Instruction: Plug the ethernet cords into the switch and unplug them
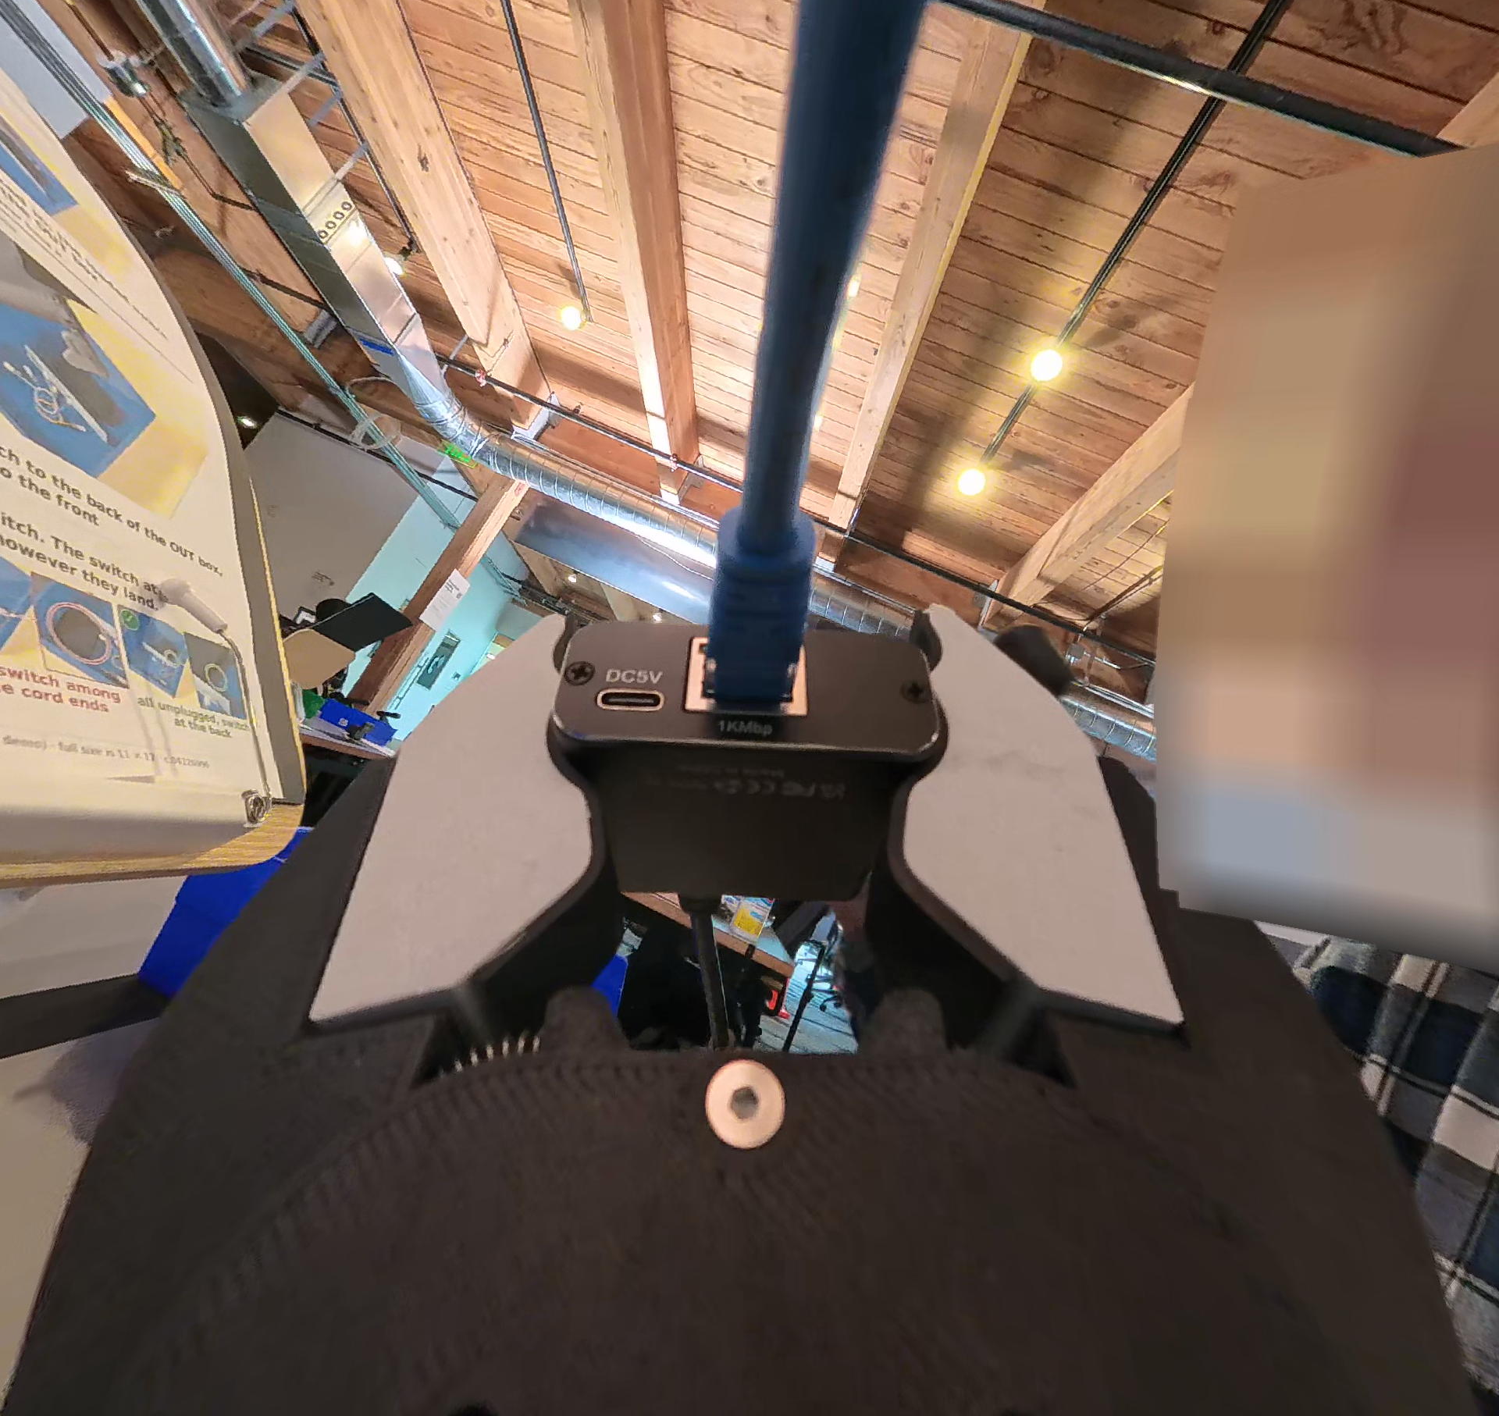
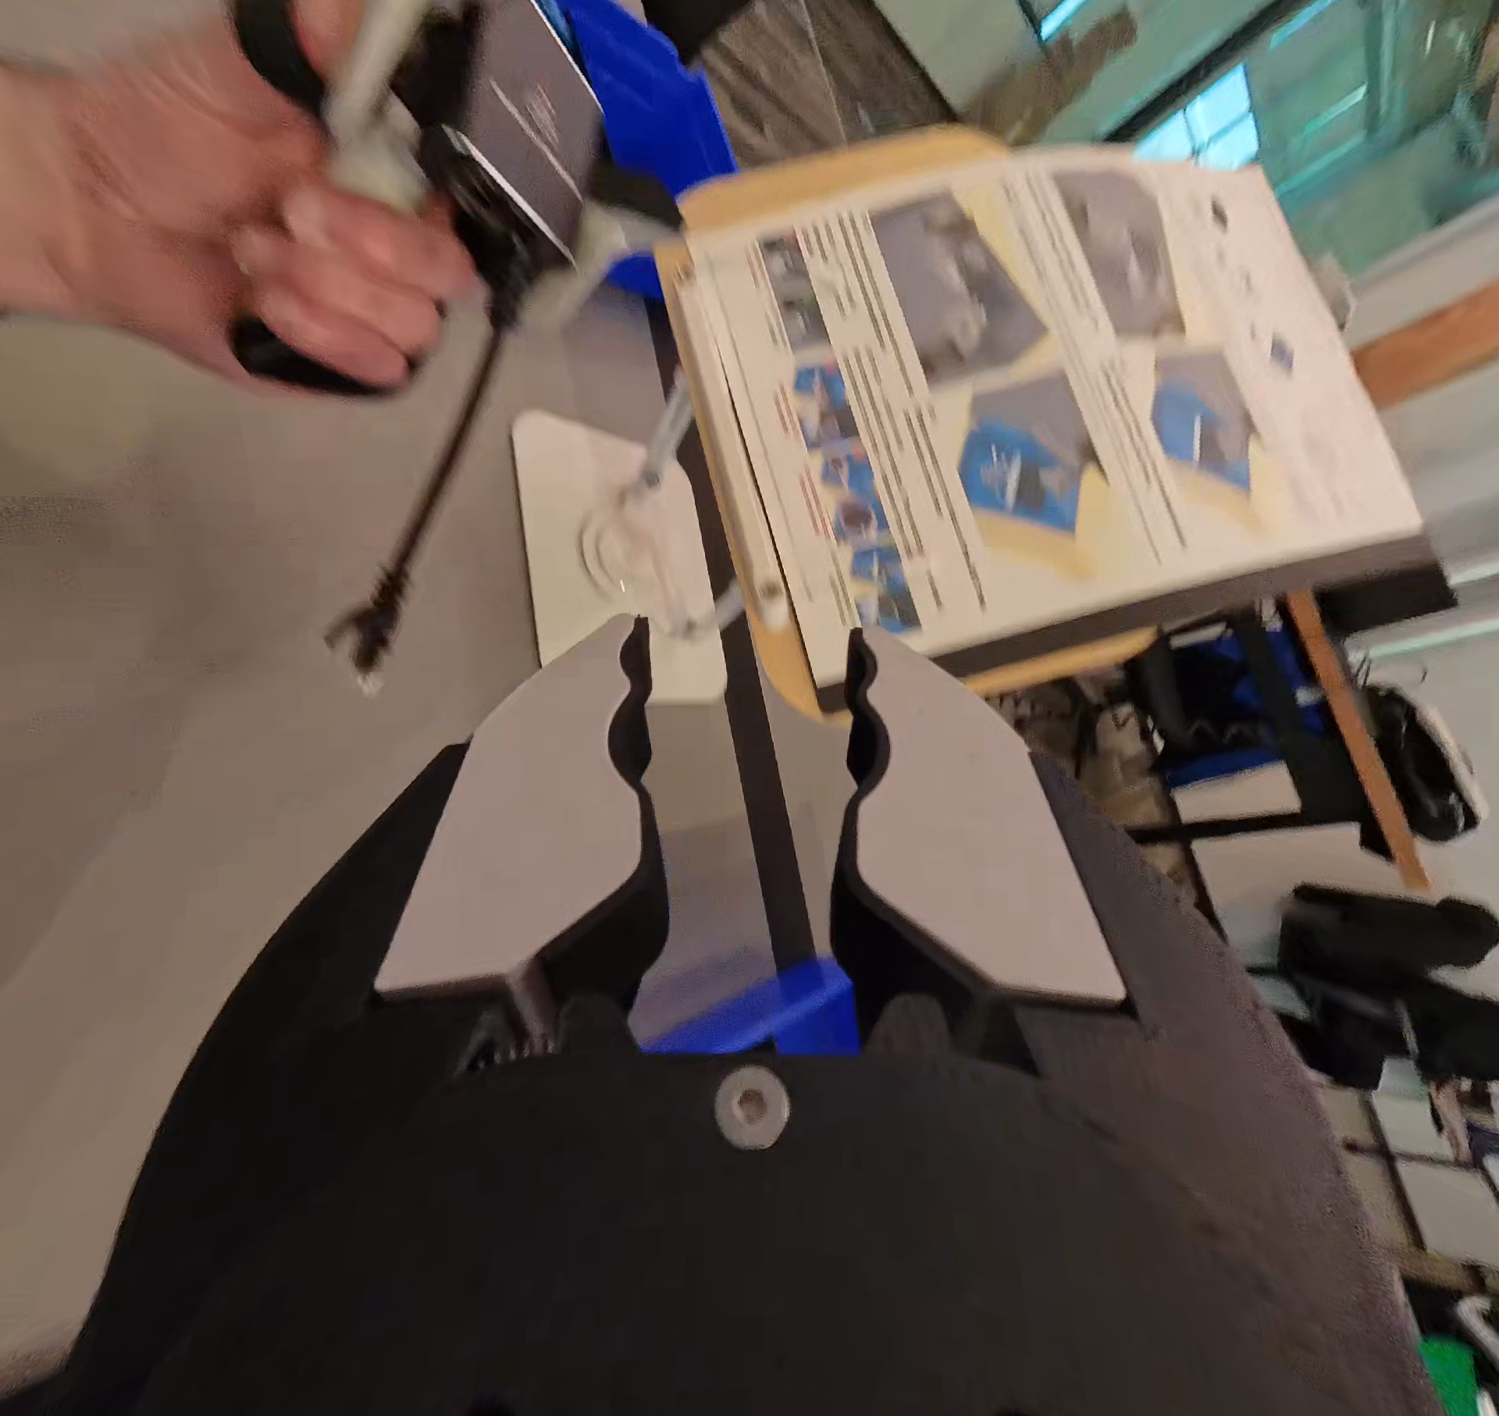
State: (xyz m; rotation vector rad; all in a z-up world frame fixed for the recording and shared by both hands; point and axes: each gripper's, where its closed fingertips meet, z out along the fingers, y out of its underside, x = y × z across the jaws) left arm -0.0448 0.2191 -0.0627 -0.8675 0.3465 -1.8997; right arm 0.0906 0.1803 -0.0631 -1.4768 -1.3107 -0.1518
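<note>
My left gripper (image 1: 746, 647) is shut on a black switch (image 1: 746, 801), gripping its two sides and pointing it up at the ceiling. A blue ethernet cord (image 1: 827, 242) runs upward, and its plug (image 1: 758, 607) sits in the switch's port. A black cord (image 1: 706, 971) leaves the switch's far end. In the right wrist view a hand (image 2: 203, 201) holds that gripper with the switch (image 2: 527, 128) at the upper left. The black cord (image 2: 438, 477) hangs from it, its plug (image 2: 369, 631) loose above the table. My right gripper (image 2: 746, 647) is open and empty.
An instruction sheet on a wooden stand (image 2: 1054, 404) stands ahead of my right gripper and shows at the left of the left wrist view (image 1: 97, 485). Its white base (image 2: 568, 501) rests on the grey table (image 2: 162, 728). A blue bin (image 2: 641, 96) sits behind.
</note>
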